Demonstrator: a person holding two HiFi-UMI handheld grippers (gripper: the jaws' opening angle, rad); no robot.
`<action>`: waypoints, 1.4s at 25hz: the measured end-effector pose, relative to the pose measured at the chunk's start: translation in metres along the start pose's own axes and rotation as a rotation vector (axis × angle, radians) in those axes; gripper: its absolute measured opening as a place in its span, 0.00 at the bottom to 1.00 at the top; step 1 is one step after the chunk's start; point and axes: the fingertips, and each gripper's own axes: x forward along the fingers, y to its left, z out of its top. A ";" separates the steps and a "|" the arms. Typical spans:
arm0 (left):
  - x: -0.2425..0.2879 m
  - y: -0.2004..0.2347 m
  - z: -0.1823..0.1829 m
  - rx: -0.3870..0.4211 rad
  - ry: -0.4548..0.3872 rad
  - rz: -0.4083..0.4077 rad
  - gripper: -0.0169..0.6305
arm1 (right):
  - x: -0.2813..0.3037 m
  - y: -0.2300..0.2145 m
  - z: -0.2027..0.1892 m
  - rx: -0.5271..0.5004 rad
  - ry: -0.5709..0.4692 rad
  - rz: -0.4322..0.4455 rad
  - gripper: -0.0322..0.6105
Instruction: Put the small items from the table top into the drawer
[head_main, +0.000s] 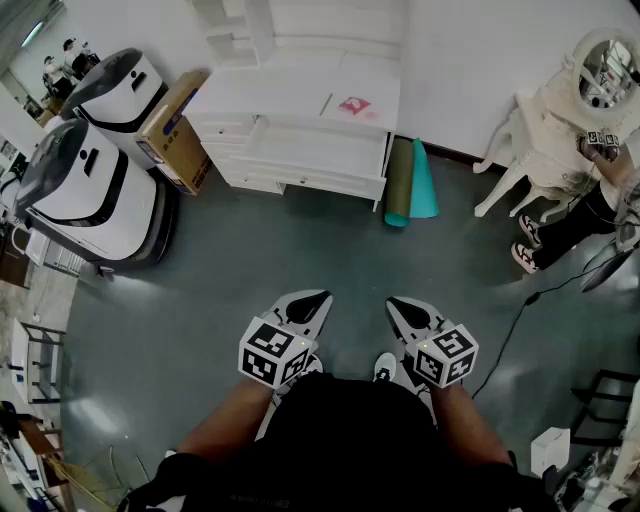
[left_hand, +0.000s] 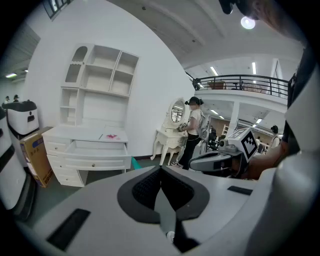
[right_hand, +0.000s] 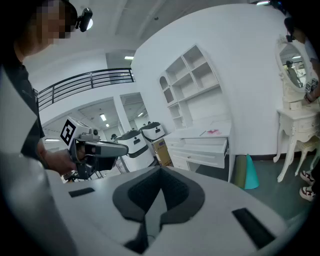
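left gripper (head_main: 318, 299), right gripper (head_main: 395, 303), pinched closed, boxy white drawer (head_main: 310, 182) open

A lab-like hall — mezzanine railing (left_hand: 240, 81), bulky white machines (head_main: 88, 200), a white desk (head_main: 300, 100) on grey floor (head_main: 300, 245).

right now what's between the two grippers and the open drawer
Only bare grey floor, as the head view shows: nothing lies between the left gripper, the right gripper and the drawer.

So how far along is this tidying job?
Barely begun. Done: the drawer of the desk is pulled open. In hand: nothing; the left gripper and right gripper are both shut and empty, well back from the desk. Left: the pink item lies on the desk top, not yet moved.
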 end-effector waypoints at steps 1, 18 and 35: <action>0.000 0.000 0.000 0.000 0.000 -0.001 0.04 | 0.000 0.000 0.001 -0.003 -0.002 0.003 0.09; -0.003 0.007 0.001 -0.009 -0.007 -0.004 0.04 | 0.010 0.008 0.003 0.024 -0.013 0.018 0.09; -0.017 0.035 -0.003 0.002 0.000 -0.030 0.04 | 0.036 0.029 0.003 0.021 -0.017 -0.007 0.09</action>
